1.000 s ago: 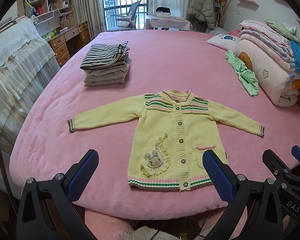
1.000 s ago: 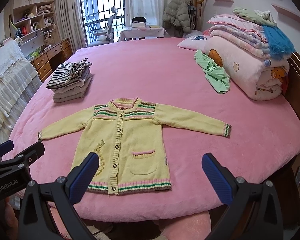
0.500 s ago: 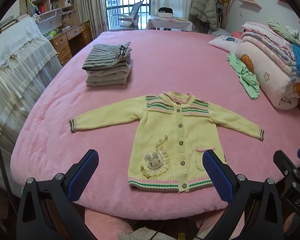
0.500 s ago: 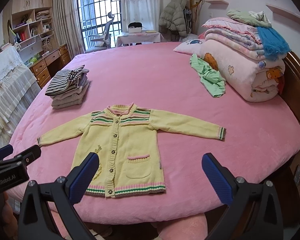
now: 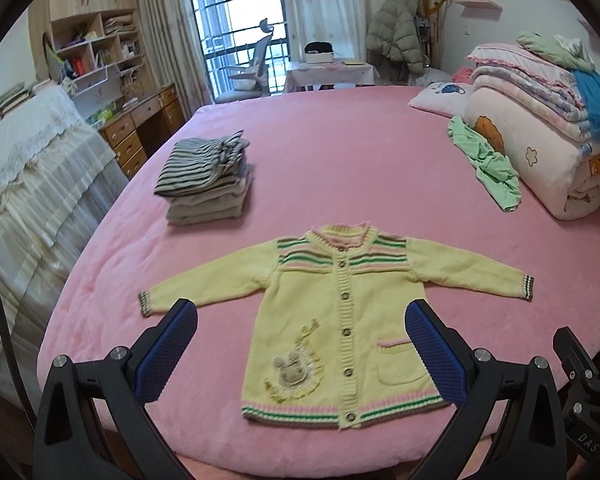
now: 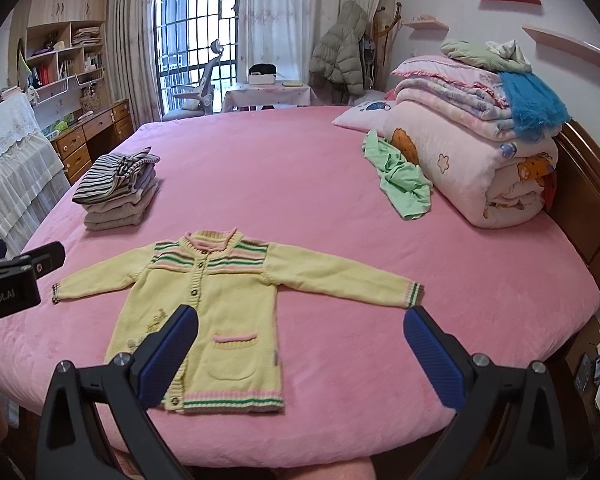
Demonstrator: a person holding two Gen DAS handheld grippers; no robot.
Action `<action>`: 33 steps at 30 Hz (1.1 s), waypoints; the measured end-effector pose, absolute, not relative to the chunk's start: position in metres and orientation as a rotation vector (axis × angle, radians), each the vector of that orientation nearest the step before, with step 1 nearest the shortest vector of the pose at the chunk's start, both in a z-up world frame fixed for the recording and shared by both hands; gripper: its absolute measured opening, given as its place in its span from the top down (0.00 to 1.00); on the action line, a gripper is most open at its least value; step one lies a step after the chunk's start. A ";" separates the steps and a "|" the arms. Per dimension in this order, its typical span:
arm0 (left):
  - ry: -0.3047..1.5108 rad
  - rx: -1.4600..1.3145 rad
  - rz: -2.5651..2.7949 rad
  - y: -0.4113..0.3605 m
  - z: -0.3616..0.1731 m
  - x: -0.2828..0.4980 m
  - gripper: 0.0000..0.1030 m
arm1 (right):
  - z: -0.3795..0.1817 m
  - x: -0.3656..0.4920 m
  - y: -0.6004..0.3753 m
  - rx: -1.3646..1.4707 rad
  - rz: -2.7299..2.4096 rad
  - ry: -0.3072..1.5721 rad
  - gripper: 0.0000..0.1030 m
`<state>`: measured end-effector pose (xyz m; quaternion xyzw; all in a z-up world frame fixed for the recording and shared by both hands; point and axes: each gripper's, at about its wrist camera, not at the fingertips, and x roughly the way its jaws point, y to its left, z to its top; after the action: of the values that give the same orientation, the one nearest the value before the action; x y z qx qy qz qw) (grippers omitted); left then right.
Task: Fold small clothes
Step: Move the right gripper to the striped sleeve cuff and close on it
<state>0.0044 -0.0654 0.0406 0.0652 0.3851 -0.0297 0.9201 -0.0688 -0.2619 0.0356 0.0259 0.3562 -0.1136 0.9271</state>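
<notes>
A small yellow cardigan [image 5: 336, 312] with pink and green stripes lies flat and buttoned on the pink bed [image 5: 340, 152], both sleeves spread out; the right wrist view shows the cardigan [image 6: 220, 304] too. My left gripper [image 5: 300, 348] hangs open above the bed's near edge, over the cardigan's lower half, holding nothing. My right gripper [image 6: 300, 354] is open as well, above the hem and right of the pocket, not touching cloth. A crumpled green garment [image 5: 486, 160] lies at the right.
A stack of folded clothes [image 5: 206, 178] topped by a striped piece sits at the back left of the bed. Rolled quilts [image 6: 480, 136] and a pillow [image 6: 364, 114] line the right side by the wooden headboard [image 6: 592, 216]. A covered cabinet [image 5: 32, 168] stands left.
Both grippers have pulled back and tilted up, so the cardigan sits lower and smaller in view and more of the room shows. Nothing on the bed has moved.
</notes>
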 end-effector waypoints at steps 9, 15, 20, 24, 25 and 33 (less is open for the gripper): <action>0.791 0.186 -0.114 -0.130 0.020 0.026 0.00 | 0.025 -0.061 -0.321 0.069 -0.304 0.708 0.00; 0.805 0.225 -0.150 -0.163 -0.004 0.044 0.00 | 0.011 -0.050 -0.348 0.080 -0.341 0.728 0.01; 0.823 0.261 -0.187 -0.189 -0.036 0.066 0.00 | -0.008 -0.040 -0.370 0.108 -0.356 0.779 0.12; 0.857 0.304 -0.223 -0.210 -0.067 0.085 0.00 | -0.032 -0.032 -0.392 0.168 -0.338 0.832 0.13; 0.868 0.322 -0.235 -0.217 -0.078 0.090 0.00 | -0.037 -0.030 -0.396 0.177 -0.343 0.841 0.13; 0.930 0.414 -0.302 -0.257 -0.143 0.123 0.00 | -0.092 -0.004 -0.440 0.219 -0.398 0.910 0.15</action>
<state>0.1233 -0.2571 -0.1429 0.1972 0.4436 -0.1438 0.8624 -0.0043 -0.4397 -0.0917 0.1050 0.4354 -0.1905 0.8736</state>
